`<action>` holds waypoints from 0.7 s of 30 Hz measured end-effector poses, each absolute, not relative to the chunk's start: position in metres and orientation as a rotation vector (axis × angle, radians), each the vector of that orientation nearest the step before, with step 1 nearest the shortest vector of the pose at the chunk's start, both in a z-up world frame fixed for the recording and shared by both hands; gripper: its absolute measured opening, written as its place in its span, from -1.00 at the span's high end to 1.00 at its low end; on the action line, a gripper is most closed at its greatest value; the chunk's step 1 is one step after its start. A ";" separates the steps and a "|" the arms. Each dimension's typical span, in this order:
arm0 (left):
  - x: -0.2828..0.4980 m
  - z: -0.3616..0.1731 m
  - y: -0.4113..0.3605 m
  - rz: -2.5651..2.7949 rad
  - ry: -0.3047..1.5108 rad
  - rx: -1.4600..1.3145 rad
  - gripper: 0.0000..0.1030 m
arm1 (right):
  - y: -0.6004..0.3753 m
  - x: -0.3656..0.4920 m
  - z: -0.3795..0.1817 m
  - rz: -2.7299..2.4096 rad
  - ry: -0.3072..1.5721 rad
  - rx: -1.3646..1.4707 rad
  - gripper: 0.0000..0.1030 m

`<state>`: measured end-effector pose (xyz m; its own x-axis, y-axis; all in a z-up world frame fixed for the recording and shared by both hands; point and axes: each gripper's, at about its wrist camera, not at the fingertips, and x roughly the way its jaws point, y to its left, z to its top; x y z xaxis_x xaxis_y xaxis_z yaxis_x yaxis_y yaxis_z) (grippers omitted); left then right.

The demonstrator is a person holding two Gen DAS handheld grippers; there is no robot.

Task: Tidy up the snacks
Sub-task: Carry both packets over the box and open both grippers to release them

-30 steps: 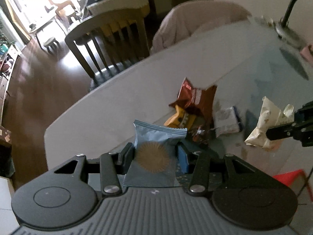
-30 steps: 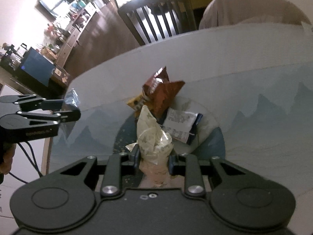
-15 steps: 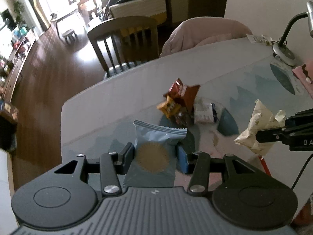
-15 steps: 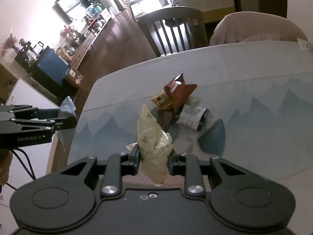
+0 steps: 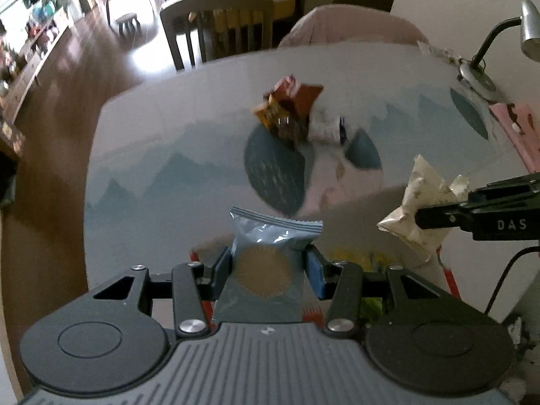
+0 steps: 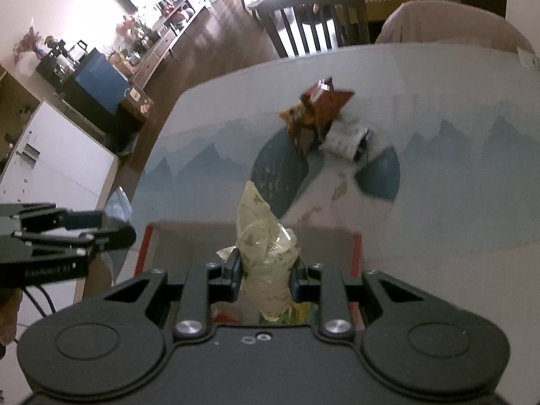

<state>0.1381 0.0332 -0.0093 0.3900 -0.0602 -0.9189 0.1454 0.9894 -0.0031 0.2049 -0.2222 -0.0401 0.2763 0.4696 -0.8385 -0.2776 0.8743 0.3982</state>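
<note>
Snacks: two are carried and the rest lie in a small heap (image 5: 297, 111) of brown, orange and white wrappers on the table, well apart from both grippers.
Blue packet: a flat pale-blue foil pouch with a gold sunburst disc and crimped top edge (image 5: 266, 263) stands upright between the jaws of the left gripper (image 5: 268, 270), which are closed on its two side edges.
Cream packet: a crumpled cream-coloured plastic wrapper with a faint print (image 6: 266, 253) is pinched at its waist by the right gripper (image 6: 265, 273), jaws clamped tight, its twisted top sticking up.
Destination: a shallow cardboard box with a red rim (image 6: 354, 253) sits at the near edge of the table, under the right gripper; colourful wrappers show inside it, only partly visible.
Table: a round top under a glossy cloth printed with blue mountains (image 6: 455, 175).
Handling: both packets look light, soft and slippery; the foil probably buckles under pressure, and whatever is inside may crush.
Hold: the side seams or the crimped end seem the safest places, as they keep pressure off the contents.
Stage: a judgement only, both packets appear ready for release into the box.
Risk: a light packet could cling to a pad or flutter past the rim.
</note>
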 end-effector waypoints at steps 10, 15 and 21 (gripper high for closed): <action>0.106 -0.058 0.025 -0.130 1.251 0.052 0.09 | -0.212 0.171 -0.077 0.518 1.271 0.163 0.51; 0.101 -0.080 0.019 -0.130 1.289 0.060 0.09 | -0.204 0.164 -0.100 0.529 1.327 0.133 0.51; 0.104 -0.103 0.012 -0.116 1.314 0.088 0.09 | -0.197 0.159 -0.120 0.522 1.358 0.087 0.51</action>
<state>0.1037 0.0125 -0.1031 0.2499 -0.0353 -0.9676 0.1350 0.9908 -0.0013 0.1588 -0.1967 -0.1205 0.1162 0.4050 -0.9069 -0.3061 0.8832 0.3552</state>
